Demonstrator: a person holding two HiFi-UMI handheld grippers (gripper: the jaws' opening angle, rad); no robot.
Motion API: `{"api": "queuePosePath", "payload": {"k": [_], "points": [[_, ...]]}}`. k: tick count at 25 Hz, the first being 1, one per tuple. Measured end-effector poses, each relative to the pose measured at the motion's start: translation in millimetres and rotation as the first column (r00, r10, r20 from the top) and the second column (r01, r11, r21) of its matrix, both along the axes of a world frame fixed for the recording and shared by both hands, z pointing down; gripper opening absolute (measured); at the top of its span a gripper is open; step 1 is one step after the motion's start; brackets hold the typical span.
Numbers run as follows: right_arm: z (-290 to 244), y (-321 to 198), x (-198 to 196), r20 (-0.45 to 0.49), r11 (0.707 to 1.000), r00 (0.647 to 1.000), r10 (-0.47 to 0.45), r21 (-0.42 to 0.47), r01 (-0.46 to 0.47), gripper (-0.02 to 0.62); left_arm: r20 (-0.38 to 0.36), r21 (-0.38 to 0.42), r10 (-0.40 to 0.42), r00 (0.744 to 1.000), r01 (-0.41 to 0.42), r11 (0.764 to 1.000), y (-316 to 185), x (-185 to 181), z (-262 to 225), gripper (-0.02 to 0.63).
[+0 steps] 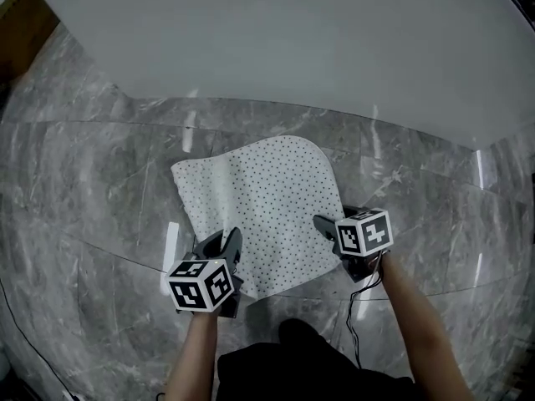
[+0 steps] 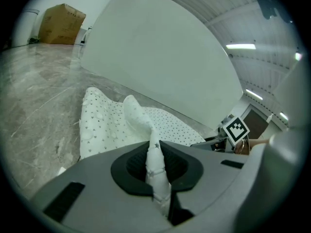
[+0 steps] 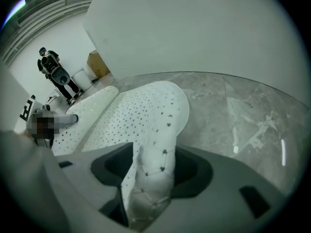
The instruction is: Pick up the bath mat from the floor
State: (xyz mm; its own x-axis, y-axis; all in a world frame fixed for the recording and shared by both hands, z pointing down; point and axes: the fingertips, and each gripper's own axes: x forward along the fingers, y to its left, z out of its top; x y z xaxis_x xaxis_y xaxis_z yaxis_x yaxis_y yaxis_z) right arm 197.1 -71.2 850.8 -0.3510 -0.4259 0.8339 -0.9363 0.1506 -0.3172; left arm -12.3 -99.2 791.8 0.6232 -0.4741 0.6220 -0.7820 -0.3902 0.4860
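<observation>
- Bath mat [image 1: 261,199] on grey floor [image 1: 92,182].
- L gripper [image 1: 227,239]: fingers clamped on mat's near edge.
- R gripper [image 1: 324,224]: fingers closing round mat fold, prob. not pinching yet.

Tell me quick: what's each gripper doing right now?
Left gripper: shut on the mat.
Right gripper: closing around a mat fold, not yet gripping.

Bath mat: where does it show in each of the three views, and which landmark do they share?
Head view: bath mat at centre, on the floor, between left gripper and right gripper.
Left gripper view: lower centre-left, one fold pinched in the left gripper's tongs.
Right gripper view: centre-left, one fold between the right gripper's closing tongs.
Shared landmark: the white curved panel behind the mat in all three.
</observation>
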Motion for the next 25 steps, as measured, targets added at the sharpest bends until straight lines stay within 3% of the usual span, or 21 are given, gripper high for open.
{"api": "queuePosePath", "payload": {"k": [2,4,11,25], "points": [[-2.9,1.9,-3.4,-0.015,1.0,1.0,-0.011,0.005,0.011,0.208,0.003,0.004,-0.027,1.0,0.027,1.0,3.3,-13.1,-1.0,0.028],[-6.1,2.7,-3.6,-0.035,1.0,0.999,-0.005,0.011,0.005,0.138,0.008,0.008,-0.058,0.998,0.058,0.998,6.8,-27.8,-2.6,0.028],[-21.5,7.8,-17.1,-0.022,0.999,0.999,0.038,0.021,-0.037,0.037,0.034,0.021,-0.166,0.986,0.165,0.986,19.1,-82.2,-11.4,0.028],[-75.3,10.9,-49.0,0.012,0.998,1.0,0.005,0.062,-0.005,0.025,0.09,0.077,-0.355,0.93,0.349,0.934,30.1,-164.1,-38.7,0.025]]}}
